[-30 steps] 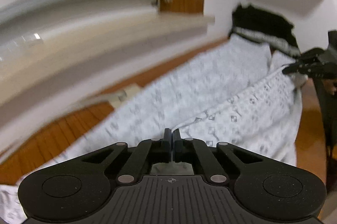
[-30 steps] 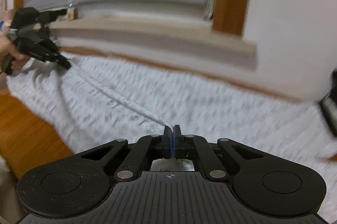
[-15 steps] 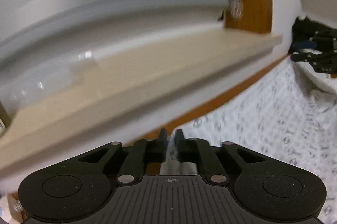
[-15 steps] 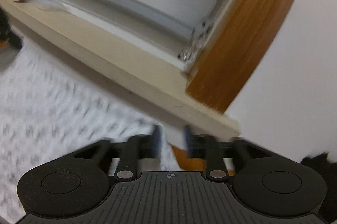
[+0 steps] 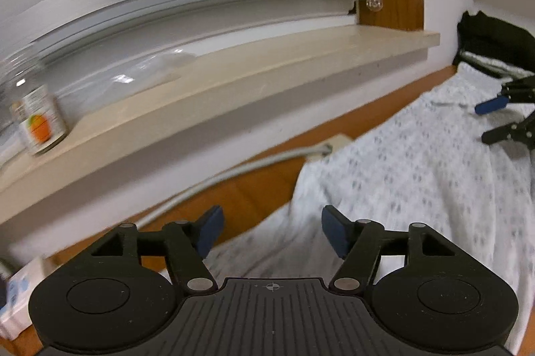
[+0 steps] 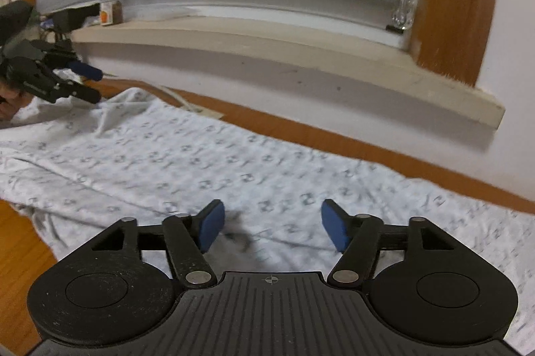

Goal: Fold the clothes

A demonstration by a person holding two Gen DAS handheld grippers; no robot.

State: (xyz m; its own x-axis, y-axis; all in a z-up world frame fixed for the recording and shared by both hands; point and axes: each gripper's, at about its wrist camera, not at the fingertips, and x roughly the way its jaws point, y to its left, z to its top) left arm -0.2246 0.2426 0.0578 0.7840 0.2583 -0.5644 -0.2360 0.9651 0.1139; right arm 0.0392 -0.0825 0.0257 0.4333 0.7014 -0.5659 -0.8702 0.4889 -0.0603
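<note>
So, both my claws are wide open right now, nothing pinched in either one. The left claw (image 5: 272, 230) hovers over the near edge of the cloth (image 5: 418, 175), and the right claw (image 6: 272, 229) hangs just above the cloth's middle, pads apart with patterned fabric showing in the gap. The cloth is a pale printed garment spread along the wood floor (image 6: 20, 259) right under the sill (image 6: 267, 45), running close to the wall. From the right view I can see a long crease or doubled edge crossing it, so it looks like one layer lies over another, but I can't tell how many folds are in it. My guess is I'm between grips: hands free, cloth lying flat-ish with some wrinkles near the left claw's end. Any next pinch needs both claws to drop onto an edge or corner and close on the fabric, not the floor, keeping the layers lined up. There's a little jar (image 5: 38, 118) on the sill, well clear.
</note>
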